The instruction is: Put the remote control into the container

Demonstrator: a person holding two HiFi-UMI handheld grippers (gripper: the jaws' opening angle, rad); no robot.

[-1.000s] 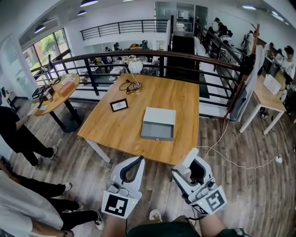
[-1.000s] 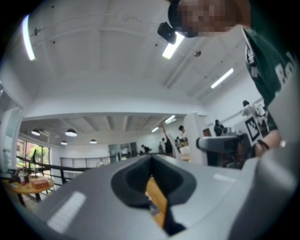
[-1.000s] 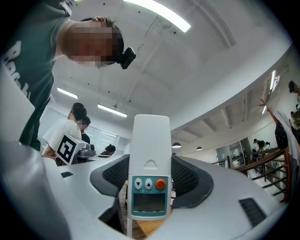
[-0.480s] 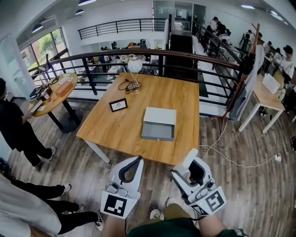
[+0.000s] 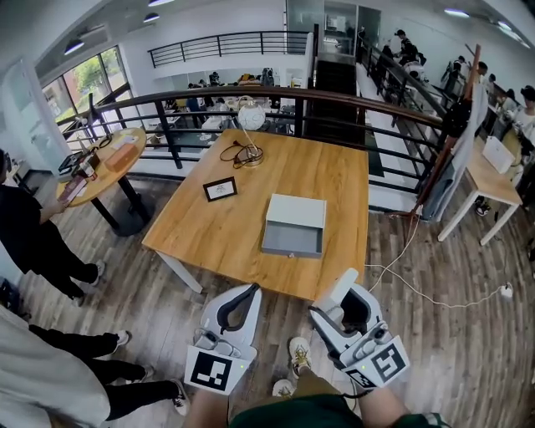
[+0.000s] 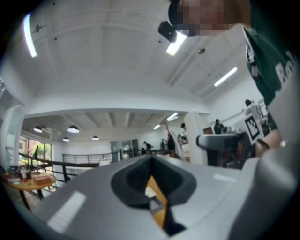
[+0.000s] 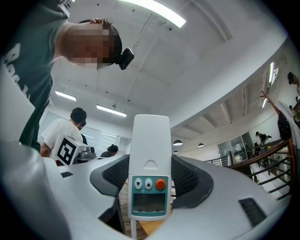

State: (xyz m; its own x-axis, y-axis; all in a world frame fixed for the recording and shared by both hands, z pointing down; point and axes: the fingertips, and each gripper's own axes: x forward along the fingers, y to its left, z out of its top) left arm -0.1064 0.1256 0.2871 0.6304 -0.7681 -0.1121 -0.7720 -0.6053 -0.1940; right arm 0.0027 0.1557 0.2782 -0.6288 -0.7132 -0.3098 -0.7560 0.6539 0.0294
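The right gripper (image 5: pixel 343 294) clamps the white remote control (image 7: pixel 150 159) upright, short of the wooden table (image 5: pixel 209 230). The left gripper (image 5: pixel 237 303) has its jaws together. The grey container (image 5: pixel 290 243) sits open-topped near the table's near edge.

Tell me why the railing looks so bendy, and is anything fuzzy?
Head view: the wide lens bows the railing. Left gripper view: the left gripper, so near, is blurry. Right gripper view: the remote control is sharp; the ceiling light glares.
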